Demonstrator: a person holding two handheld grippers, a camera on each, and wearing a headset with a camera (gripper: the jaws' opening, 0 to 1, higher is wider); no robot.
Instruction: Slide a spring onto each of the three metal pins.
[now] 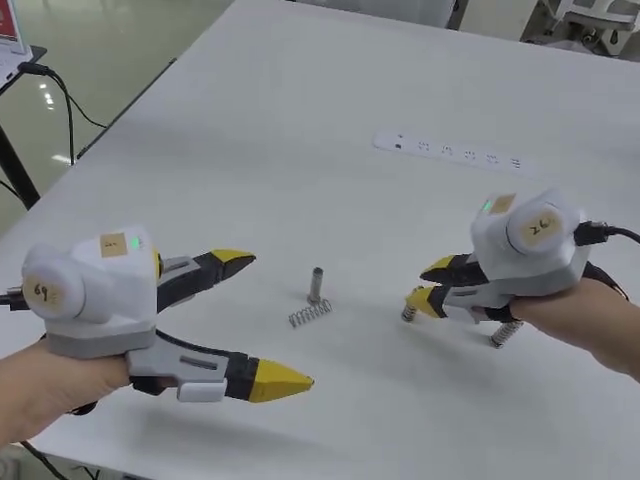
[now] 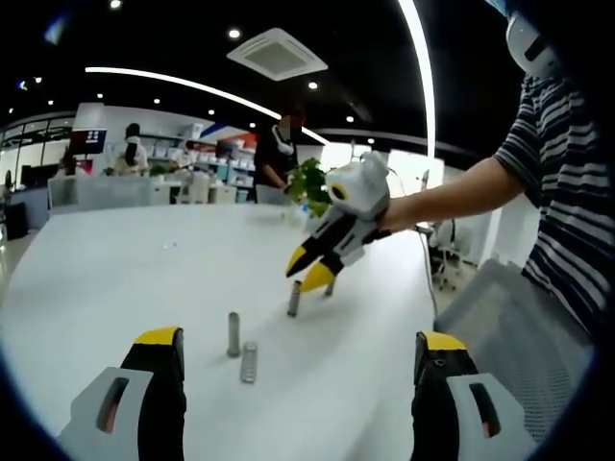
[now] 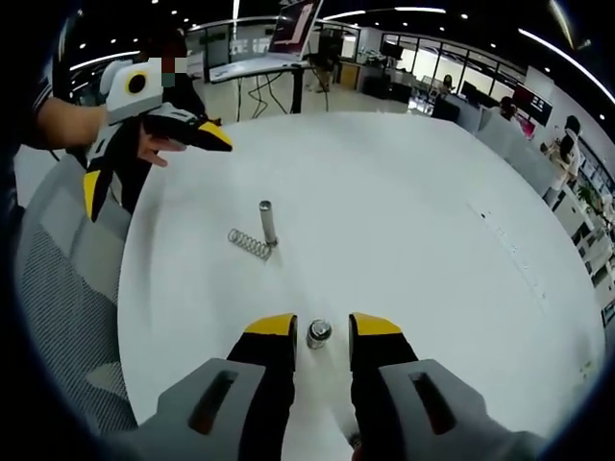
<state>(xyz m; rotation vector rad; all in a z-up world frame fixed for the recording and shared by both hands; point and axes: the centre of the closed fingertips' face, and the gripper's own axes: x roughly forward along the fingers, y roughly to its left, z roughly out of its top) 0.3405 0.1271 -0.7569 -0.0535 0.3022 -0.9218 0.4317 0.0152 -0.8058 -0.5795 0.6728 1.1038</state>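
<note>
We counted three metal pins standing upright on the desk (image 1: 300, 150): a bare pin (image 1: 317, 284) at the middle and two spring-covered pins (image 1: 408, 313) (image 1: 505, 333) to the right. One loose spring (image 1: 309, 313) lay flat just near of the bare pin, its axis running left-right. The left gripper (image 1: 278, 320) had its fingers spread wide. The right gripper (image 3: 322, 325) had its fingers (image 3: 274, 331) slightly apart, straddling one spring-covered pin.

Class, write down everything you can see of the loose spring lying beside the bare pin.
The spring is a short coil of bare silvery wire, metal by its look, with open turns. It lies on its side on the white table, held by nothing. One end reaches the foot of the upright pin; whether they touch is unclear.
</note>
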